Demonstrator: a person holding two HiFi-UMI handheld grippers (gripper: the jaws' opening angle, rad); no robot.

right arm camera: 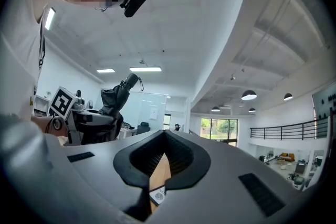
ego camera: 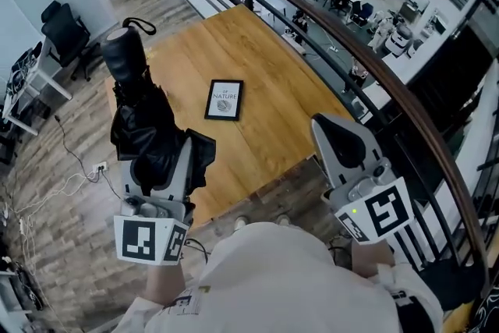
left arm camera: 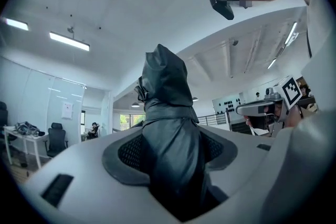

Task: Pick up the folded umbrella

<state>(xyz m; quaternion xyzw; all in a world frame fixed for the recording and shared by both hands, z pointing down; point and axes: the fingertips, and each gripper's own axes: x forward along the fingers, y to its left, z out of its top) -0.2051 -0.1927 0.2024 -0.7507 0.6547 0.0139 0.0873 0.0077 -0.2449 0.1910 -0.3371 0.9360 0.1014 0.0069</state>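
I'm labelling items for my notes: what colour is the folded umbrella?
The folded umbrella is black all over; the head view shows it best.

My left gripper is at the table's left edge, with the umbrella rising out of it away from me. The book lies flat mid-table, right of the umbrella (well apart from it). My right gripper is over the near right corner. The railing runs along the table's right side. A chair stands on the floor, far left.
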